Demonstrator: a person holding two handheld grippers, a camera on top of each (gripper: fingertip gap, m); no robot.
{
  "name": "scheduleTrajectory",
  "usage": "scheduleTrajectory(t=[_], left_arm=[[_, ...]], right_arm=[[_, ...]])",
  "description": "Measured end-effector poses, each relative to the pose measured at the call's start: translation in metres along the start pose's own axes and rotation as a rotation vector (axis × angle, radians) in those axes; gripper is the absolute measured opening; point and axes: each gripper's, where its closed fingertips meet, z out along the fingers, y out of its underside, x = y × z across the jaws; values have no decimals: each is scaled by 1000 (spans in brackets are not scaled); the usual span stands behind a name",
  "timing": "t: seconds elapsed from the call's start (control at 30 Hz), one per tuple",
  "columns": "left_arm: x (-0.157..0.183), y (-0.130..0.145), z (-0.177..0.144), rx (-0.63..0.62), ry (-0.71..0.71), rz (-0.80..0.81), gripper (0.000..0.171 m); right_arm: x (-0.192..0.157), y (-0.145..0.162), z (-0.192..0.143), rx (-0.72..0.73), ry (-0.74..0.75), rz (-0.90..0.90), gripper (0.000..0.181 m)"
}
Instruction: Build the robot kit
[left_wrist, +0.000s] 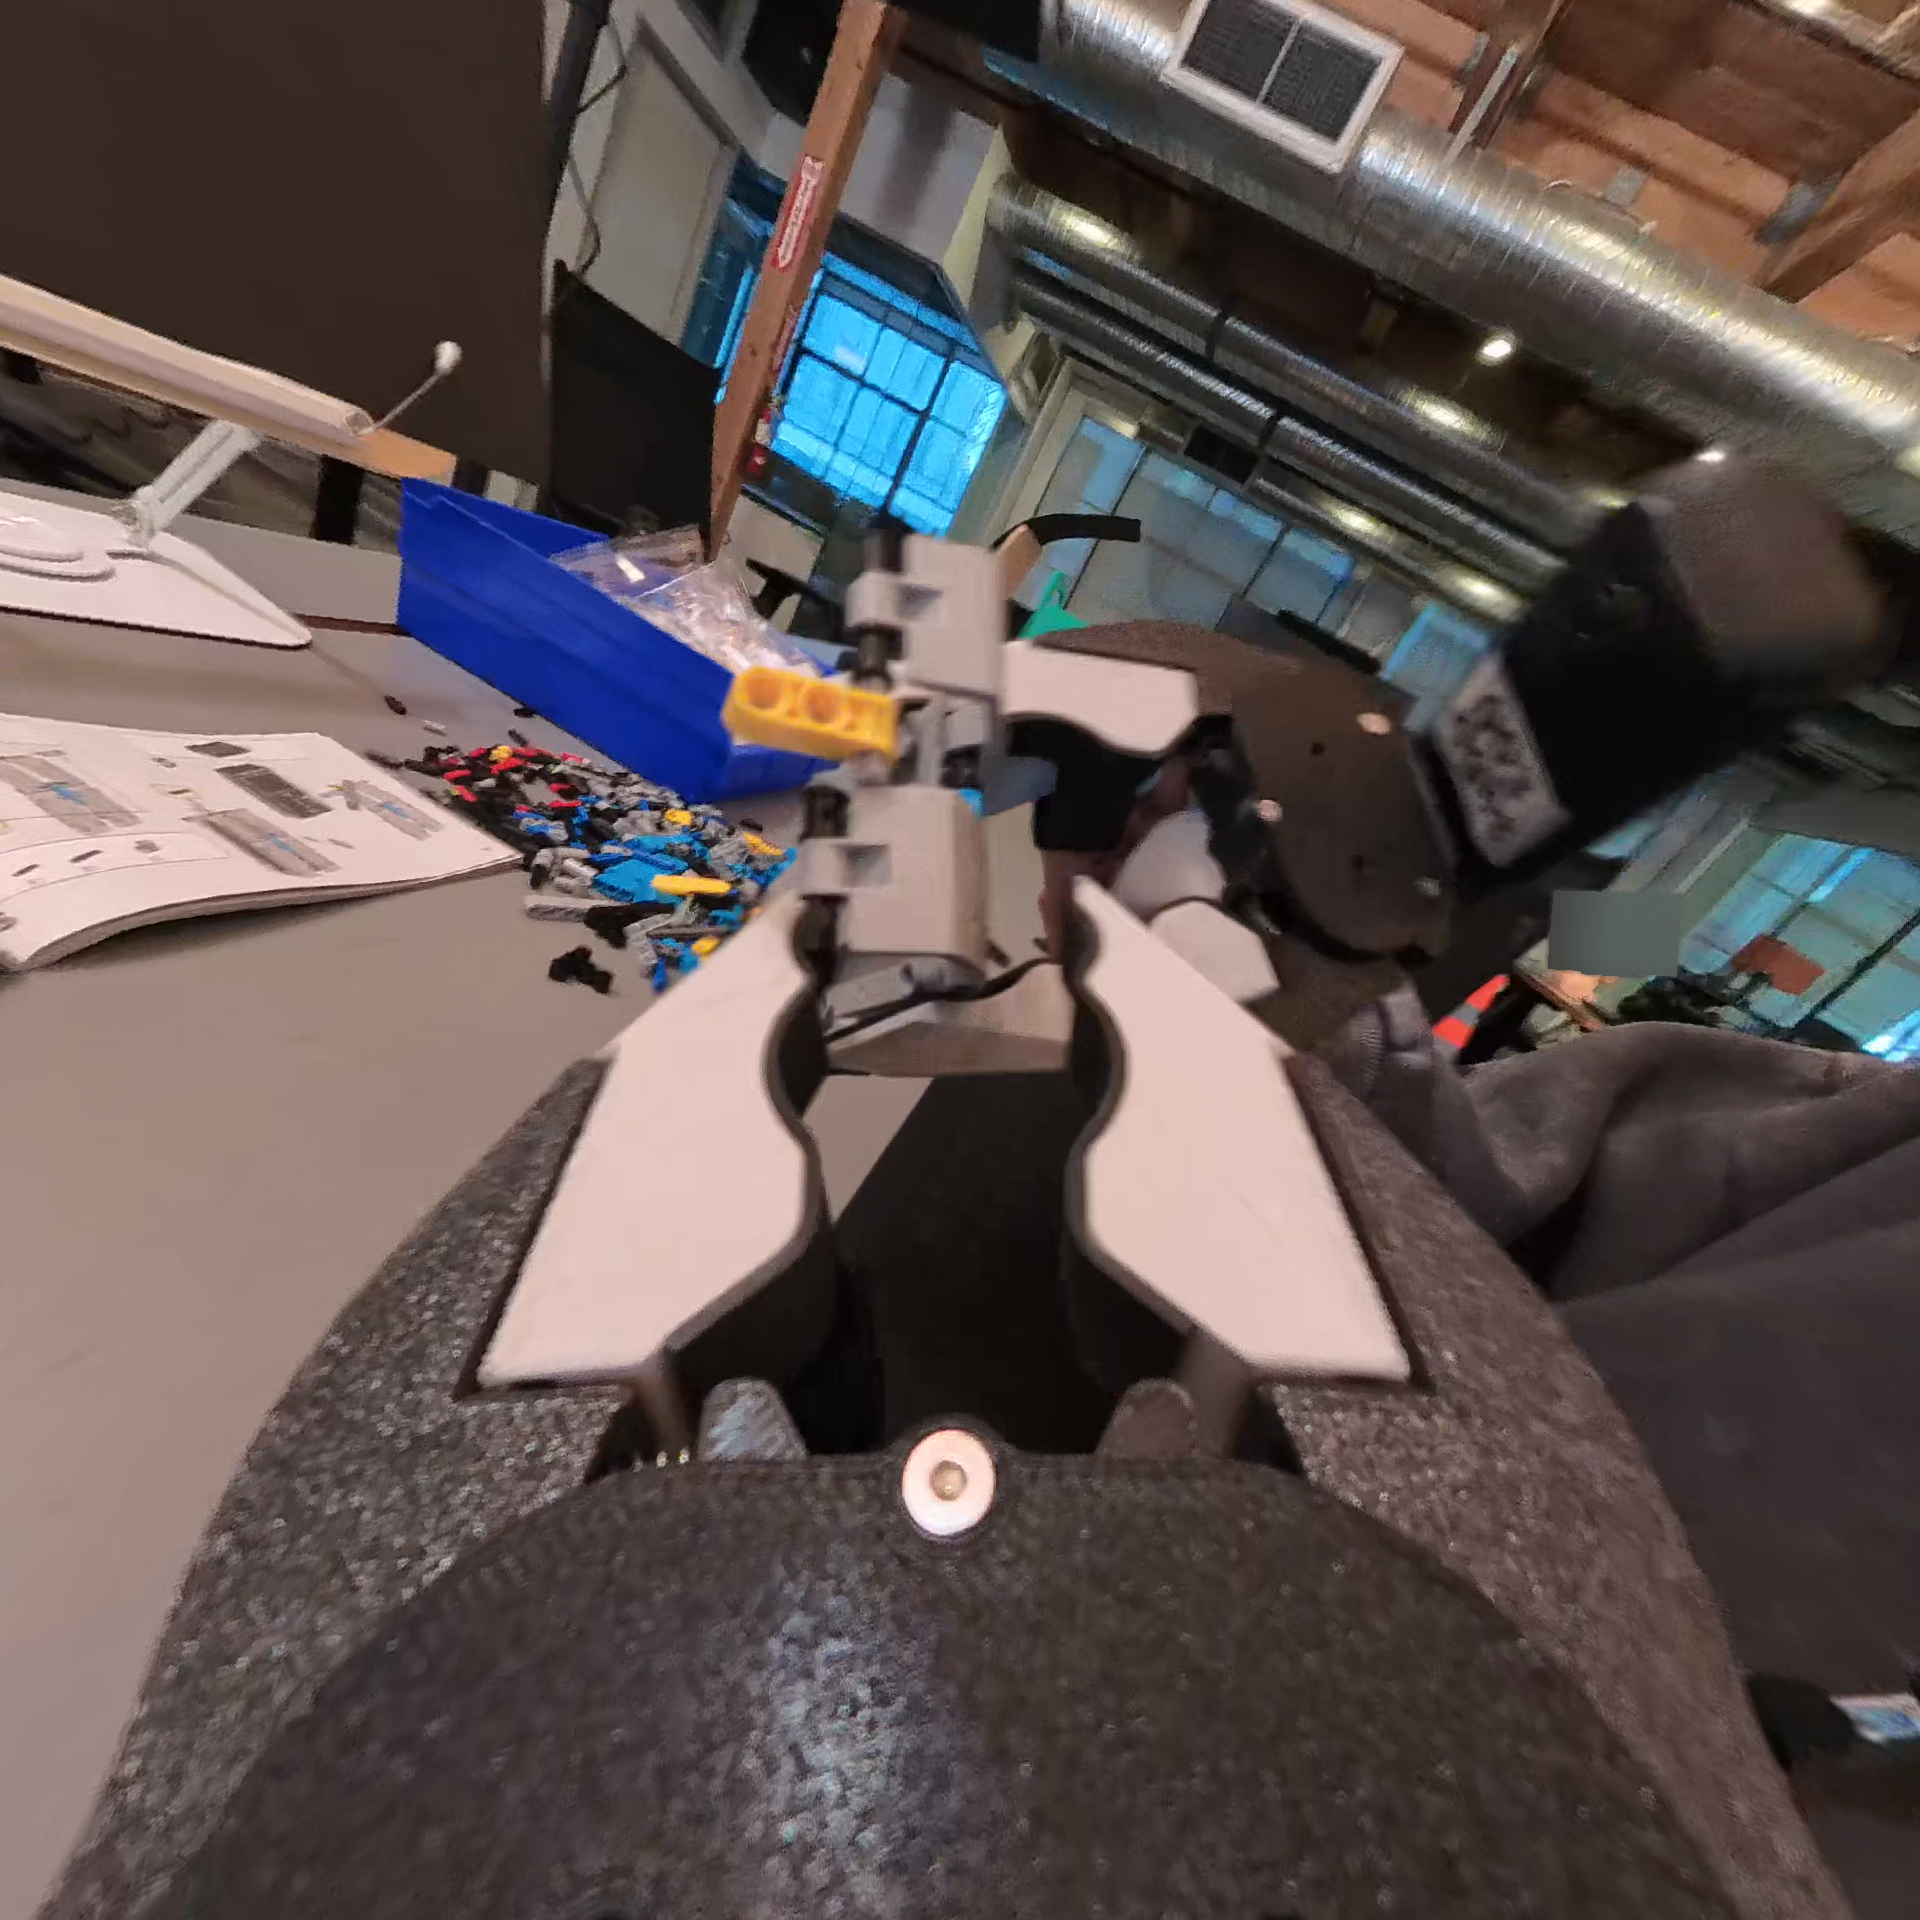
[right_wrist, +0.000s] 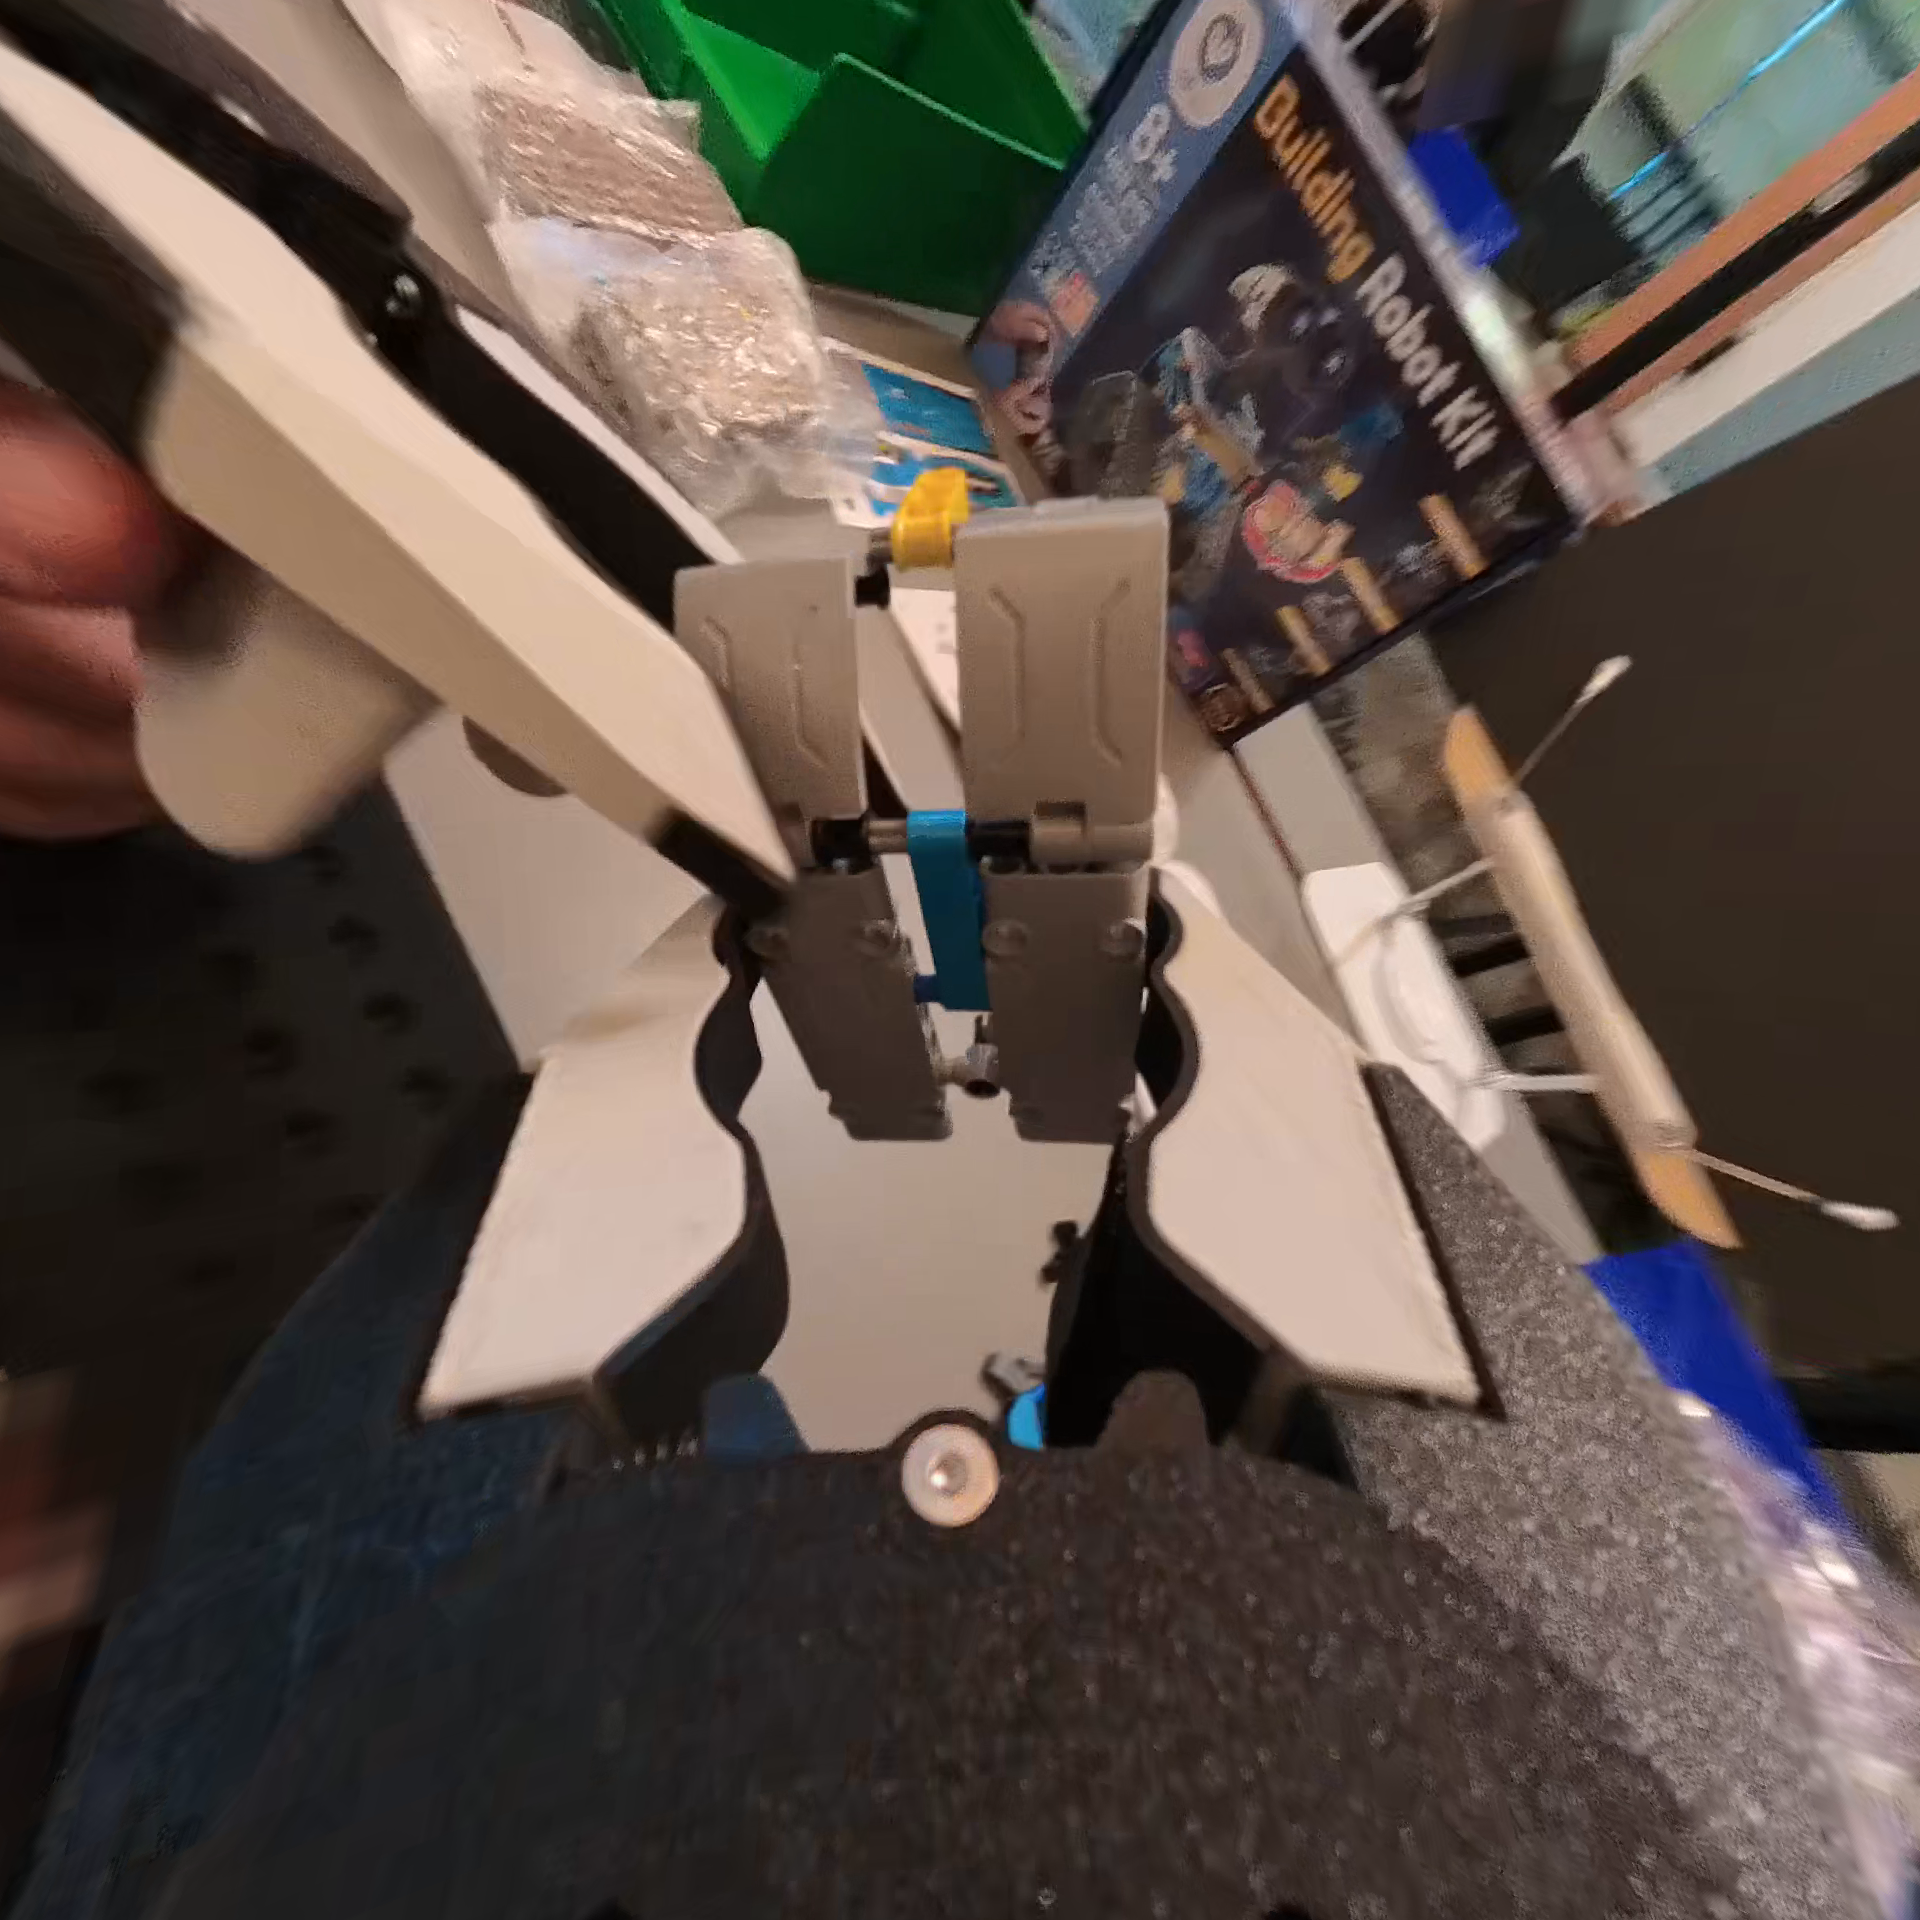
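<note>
- Your left gripper (left_wrist: 940, 935) was closed on the lower end of a grey building-block assembly of hinged panels (left_wrist: 914, 790) at the centre of the left wrist view — both white fingers pressed against its base, with a yellow two-hole connector piece (left_wrist: 810, 712) sticking out to its left.
- Your right gripper (right_wrist: 951, 940) held the same assembly in the middle of the right wrist view, its tips clamped on the two lower grey panels, a blue beam (right_wrist: 951, 914) showing between them.
- In that view the left gripper's white finger (right_wrist: 436, 540) came in from the upper left and touched the assembly's left side.
- A loose pile of small blue, black and red pieces (left_wrist: 623, 842) lay on the grey table (left_wrist: 260, 1091) at left of centre in the left wrist view, just beside an open instruction booklet (left_wrist: 208, 821) and a blue plastic bin (left_wrist: 561, 634) holding clear bags.
- A dark printed kit box (right_wrist: 1288, 395) stood at upper right of the right wrist view, green bins (right_wrist: 873, 145) at the top.
</note>
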Motion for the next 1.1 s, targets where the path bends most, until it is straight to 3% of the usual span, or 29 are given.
scheduleTrajectory(t=[0.03,0.07,0.27,0.47,0.57,1.1], left_arm=[[0,3,0,-10,1,10,14],[1,2,-2,3,15,-3,12],[-5,6,-5,16,71,-168,6],[-12,2,-8,21,19,-107,6],[-11,10,-4,-16,7,-71,6],[-10,18,-4,-46,26,-87,6]], right_arm=[[-2,-5,0,17,25,-31,72],[-3,-8,0,28,40,-39,72],[-9,-5,3,106,-17,-15,75],[-10,12,7,47,-56,-20,76],[-15,6,4,76,-81,-7,72],[-24,16,5,8,-167,-15,64]])
